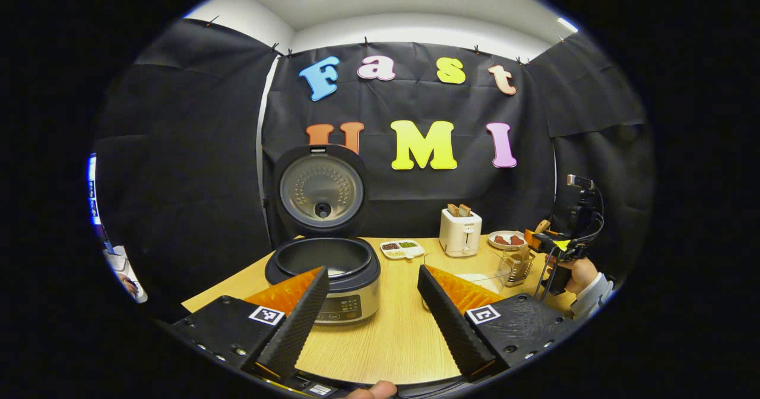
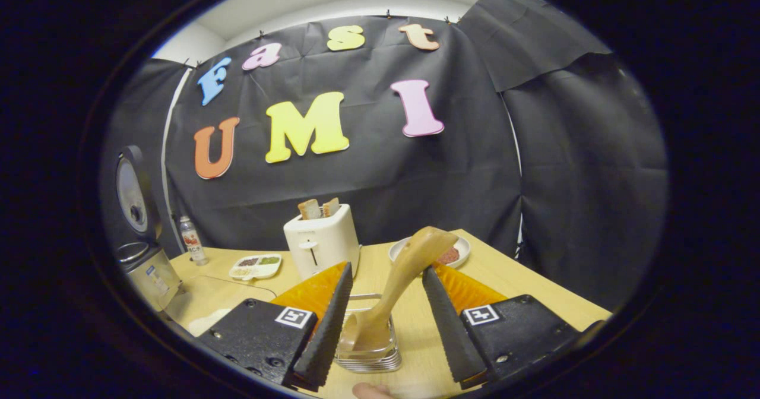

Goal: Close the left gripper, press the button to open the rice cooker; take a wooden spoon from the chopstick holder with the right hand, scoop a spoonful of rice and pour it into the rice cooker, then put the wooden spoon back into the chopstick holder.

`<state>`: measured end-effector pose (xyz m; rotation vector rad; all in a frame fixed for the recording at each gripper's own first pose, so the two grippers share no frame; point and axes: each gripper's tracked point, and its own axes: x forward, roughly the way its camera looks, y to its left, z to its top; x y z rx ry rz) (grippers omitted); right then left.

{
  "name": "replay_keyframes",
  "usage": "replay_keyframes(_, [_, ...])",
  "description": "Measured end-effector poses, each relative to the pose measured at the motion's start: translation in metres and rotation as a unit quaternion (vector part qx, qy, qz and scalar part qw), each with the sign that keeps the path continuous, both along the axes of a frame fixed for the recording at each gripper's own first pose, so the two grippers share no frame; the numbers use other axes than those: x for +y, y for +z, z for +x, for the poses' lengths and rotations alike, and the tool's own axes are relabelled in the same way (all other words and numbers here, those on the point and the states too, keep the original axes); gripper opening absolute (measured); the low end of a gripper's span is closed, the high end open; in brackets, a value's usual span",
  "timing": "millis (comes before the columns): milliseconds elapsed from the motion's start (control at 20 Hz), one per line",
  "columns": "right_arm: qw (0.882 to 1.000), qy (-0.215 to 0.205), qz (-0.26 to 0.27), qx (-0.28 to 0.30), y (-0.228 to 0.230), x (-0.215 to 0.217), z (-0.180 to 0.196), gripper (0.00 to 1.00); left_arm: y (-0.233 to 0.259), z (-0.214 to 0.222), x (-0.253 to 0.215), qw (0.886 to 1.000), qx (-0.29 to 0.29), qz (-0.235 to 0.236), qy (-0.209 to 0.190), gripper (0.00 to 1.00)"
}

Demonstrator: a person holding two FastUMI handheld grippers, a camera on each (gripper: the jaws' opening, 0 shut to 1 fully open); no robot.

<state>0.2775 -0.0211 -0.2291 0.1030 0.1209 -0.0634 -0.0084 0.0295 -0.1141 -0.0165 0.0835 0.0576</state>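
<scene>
The rice cooker (image 1: 350,280) stands open on the wooden table, its lid (image 1: 321,190) raised and the inner pot dark. My left gripper (image 1: 371,307) is open just in front of it, holding nothing. A wooden spoon (image 2: 406,275) leans in the metal chopstick holder (image 2: 369,351). My right gripper (image 2: 386,313) is open with a finger on each side of the spoon's handle, apart from it. A clear glass bowl (image 1: 469,268) with white rice sits between the cooker and the holder (image 1: 520,266). The right gripper (image 1: 549,243), held by a hand (image 1: 580,274), hovers over that holder.
A white toaster (image 2: 322,240) with two bread slices stands behind the holder. A plate (image 2: 460,250) with dark food is at the back right, a divided dish (image 2: 255,266) and a small bottle (image 2: 191,241) at the back left. The black cloth wall encloses the table.
</scene>
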Motion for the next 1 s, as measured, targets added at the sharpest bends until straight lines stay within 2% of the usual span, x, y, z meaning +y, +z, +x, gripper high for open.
replay_keyframes(50, [1.000, 0.002, -0.007, 0.020, -0.009, 0.001, 0.004, 0.77, -0.002, 0.001, 0.001, 1.000, 0.001, -0.005, -0.002, 0.96])
replay_keyframes(100, [0.999, 0.006, -0.006, 0.040, -0.018, 0.004, 0.007, 0.70, -0.003, 0.001, 0.001, 1.000, 0.001, -0.009, -0.004, 0.96])
replay_keyframes(150, [0.998, 0.011, 0.003, 0.056, -0.025, 0.006, 0.009, 0.73, -0.003, 0.002, 0.002, 1.000, 0.000, -0.012, -0.004, 0.96])
replay_keyframes(300, [0.996, 0.034, 0.019, 0.076, -0.036, 0.019, 0.020, 0.65, -0.005, 0.002, 0.005, 1.000, 0.000, -0.016, -0.003, 0.96])
replay_keyframes(350, [0.996, 0.032, 0.014, 0.076, -0.036, 0.018, 0.023, 0.51, -0.007, 0.002, 0.005, 1.000, 0.000, -0.016, -0.004, 0.96])
replay_keyframes(400, [0.997, 0.032, 0.013, 0.073, -0.033, 0.017, 0.025, 0.57, -0.008, 0.001, 0.005, 1.000, 0.000, -0.017, -0.005, 0.96])
replay_keyframes(450, [0.997, 0.032, 0.015, 0.071, -0.032, 0.018, 0.026, 0.48, -0.009, 0.001, 0.005, 1.000, -0.001, -0.019, -0.007, 0.96])
replay_keyframes(500, [0.997, 0.038, 0.026, 0.068, -0.030, 0.020, 0.025, 0.34, -0.011, 0.001, 0.004, 1.000, 0.000, -0.020, -0.008, 0.96])
replay_keyframes(650, [0.997, 0.035, 0.027, 0.060, -0.019, 0.023, 0.021, 0.16, -0.016, -0.001, 0.009, 1.000, 0.005, -0.021, -0.005, 0.96])
replay_keyframes(750, [0.997, 0.049, 0.023, 0.048, -0.004, 0.032, 0.017, 0.13, -0.019, -0.003, 0.010, 1.000, 0.006, -0.023, -0.007, 0.96])
replay_keyframes(1000, [0.999, 0.042, -0.020, 0.009, 0.048, 0.033, -0.003, 0.11, -0.018, -0.011, 0.011, 1.000, -0.001, -0.026, -0.014, 0.96])
